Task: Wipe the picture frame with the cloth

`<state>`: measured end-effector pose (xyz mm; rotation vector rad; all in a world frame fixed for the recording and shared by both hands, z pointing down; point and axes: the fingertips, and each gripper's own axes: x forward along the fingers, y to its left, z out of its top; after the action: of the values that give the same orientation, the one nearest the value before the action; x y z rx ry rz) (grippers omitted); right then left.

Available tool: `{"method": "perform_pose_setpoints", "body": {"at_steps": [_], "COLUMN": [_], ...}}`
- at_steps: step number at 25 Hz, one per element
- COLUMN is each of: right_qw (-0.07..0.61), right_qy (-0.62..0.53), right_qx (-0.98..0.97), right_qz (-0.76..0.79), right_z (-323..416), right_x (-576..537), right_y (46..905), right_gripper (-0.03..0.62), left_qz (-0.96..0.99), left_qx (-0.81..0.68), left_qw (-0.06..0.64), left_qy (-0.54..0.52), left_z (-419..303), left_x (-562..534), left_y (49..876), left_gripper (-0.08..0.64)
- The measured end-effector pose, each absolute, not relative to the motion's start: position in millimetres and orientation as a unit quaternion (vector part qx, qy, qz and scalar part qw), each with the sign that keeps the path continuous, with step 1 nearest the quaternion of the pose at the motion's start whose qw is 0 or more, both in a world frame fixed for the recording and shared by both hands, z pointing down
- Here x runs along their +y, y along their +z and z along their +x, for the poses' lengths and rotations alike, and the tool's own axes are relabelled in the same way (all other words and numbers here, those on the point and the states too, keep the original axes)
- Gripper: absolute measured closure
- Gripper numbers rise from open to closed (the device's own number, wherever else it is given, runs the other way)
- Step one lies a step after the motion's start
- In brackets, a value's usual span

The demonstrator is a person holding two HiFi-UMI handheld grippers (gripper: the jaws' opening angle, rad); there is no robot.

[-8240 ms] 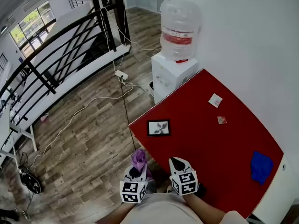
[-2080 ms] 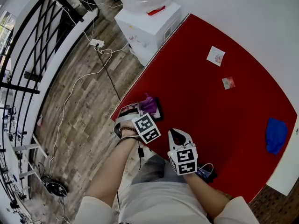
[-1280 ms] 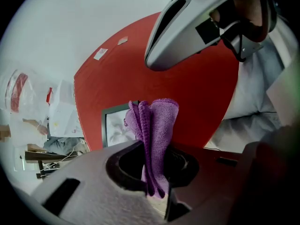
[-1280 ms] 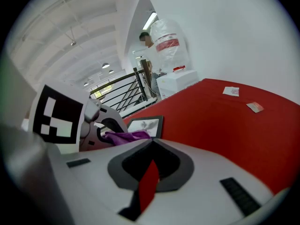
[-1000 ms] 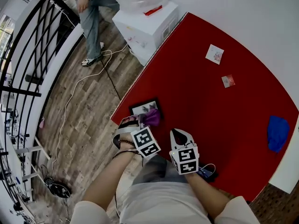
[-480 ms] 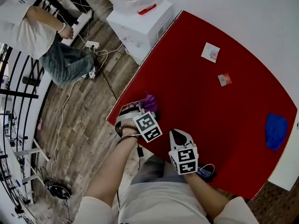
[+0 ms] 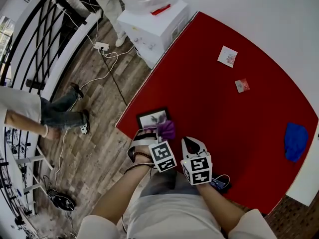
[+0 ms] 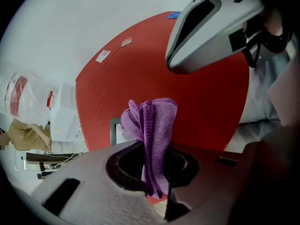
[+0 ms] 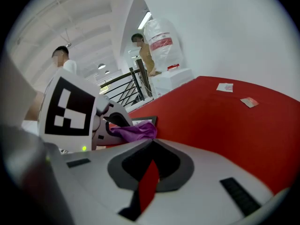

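Observation:
A small black picture frame (image 7: 152, 117) lies flat near the left corner of the red table (image 7: 239, 113). My left gripper (image 7: 160, 132) is shut on a bunched purple cloth (image 7: 166, 129), which rests at the frame's near right corner. In the left gripper view the cloth (image 8: 152, 123) sticks up from between the jaws, with the frame (image 8: 116, 131) partly hidden behind it. My right gripper (image 7: 190, 143) hovers just right of the left one, shut and holding nothing. The right gripper view shows the cloth (image 9: 136, 131) lying on the frame (image 9: 144, 121).
A blue cloth (image 7: 294, 141) lies at the table's far right edge. Two small cards (image 7: 227, 56) (image 7: 242, 85) lie near the wall. A water dispenser (image 7: 149, 11) stands off the table's far corner. People walk on the wooden floor at left, by cables.
My left gripper has dragged the cloth off the frame toward me and to the right, so the frame shows again. The right gripper has stayed put. People on the floor have moved.

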<state>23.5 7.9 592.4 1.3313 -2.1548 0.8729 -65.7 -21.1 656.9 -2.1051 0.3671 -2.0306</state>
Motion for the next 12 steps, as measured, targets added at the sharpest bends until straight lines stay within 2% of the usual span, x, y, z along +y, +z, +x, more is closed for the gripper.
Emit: {"method": "perform_pose_setpoints", "body": {"at_steps": [12], "right_qw": [0.234], "right_qy": [0.307], "right_qx": [-0.786], "right_qz": [0.483], "right_z": [23.4], "right_x": [11.8], "right_y": [590.5], "right_gripper": [0.588], "left_qz": [-0.711], "left_qx": [0.121], "left_qw": [0.126], "left_qy": [-0.681], "left_z": [-63.4], "left_x": [-2.6], "left_y": [649.9], "left_gripper": [0.5]}}
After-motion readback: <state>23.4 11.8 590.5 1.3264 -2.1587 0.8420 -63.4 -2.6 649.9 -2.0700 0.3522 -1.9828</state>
